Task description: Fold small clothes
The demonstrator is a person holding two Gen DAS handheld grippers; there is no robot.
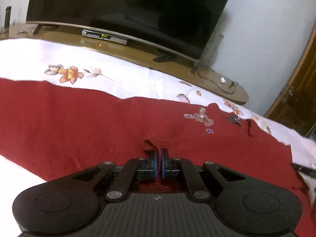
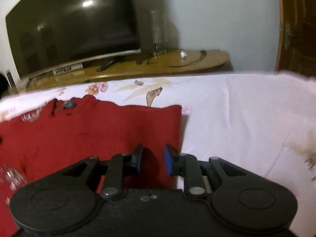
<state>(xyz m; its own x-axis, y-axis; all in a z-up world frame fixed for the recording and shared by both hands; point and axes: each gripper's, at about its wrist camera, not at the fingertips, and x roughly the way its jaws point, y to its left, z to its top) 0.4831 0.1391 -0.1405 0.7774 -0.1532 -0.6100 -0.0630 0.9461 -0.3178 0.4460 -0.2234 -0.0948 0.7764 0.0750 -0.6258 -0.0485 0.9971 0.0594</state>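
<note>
- Left wrist view: the left tongs pinch a small raised fold of a red garment, spread flat on a bed's floral white sheet.
- Right wrist view: the right tongs stand parted over the garment's right edge, pads clear of the cloth.
- A dark television stands on a wooden table behind the bed.

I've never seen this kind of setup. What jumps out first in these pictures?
A deep red knit garment with sparkly beaded decoration lies spread over a white floral bedsheet. The left gripper has its jaws shut on a pinch of the cloth, while the right gripper hangs open over its edge. A big dark television stands behind.
</note>
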